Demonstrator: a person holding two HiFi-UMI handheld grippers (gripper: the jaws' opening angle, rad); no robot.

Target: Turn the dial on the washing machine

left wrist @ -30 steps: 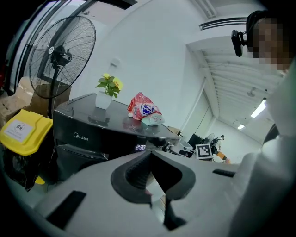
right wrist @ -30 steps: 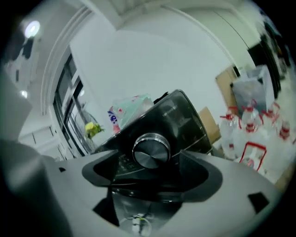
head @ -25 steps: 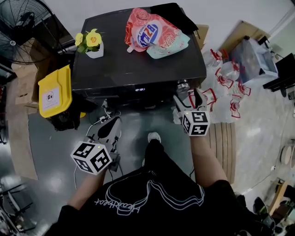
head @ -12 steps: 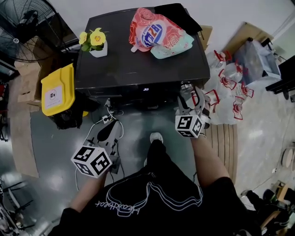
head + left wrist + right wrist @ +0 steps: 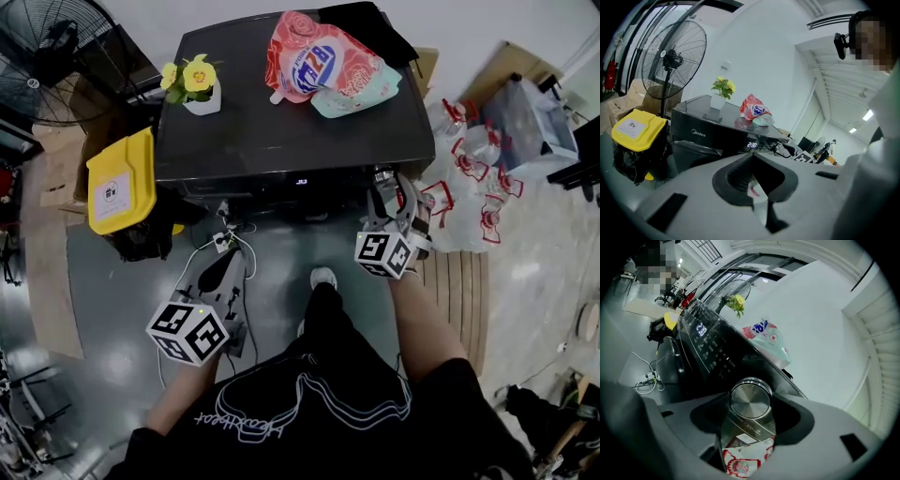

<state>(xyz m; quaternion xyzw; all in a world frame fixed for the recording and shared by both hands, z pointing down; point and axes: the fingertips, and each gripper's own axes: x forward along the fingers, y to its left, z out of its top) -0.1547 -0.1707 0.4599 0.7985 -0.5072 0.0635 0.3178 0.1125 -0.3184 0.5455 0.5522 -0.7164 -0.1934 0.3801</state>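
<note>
The right tool (image 5: 387, 187) has just been closing, and it squeezes the round shiny silver dial (image 5: 750, 398). The dial sits at the front right corner of the big black washing machine (image 5: 281, 141). The left tool (image 5: 228, 267) is clenched on nothing, low in front of the washing machine.

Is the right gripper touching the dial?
Cannot tell. Right gripper view: the right gripper has just been closing its jaws, the dial between them; neither gap nor contact shows.

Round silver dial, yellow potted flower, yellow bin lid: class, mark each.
Round silver dial (image 5: 750, 400): right gripper view, face centre.
Yellow potted flower (image 5: 198, 76): head view, bloom.
Yellow bin lid (image 5: 120, 184): head view, lid centre.
</note>
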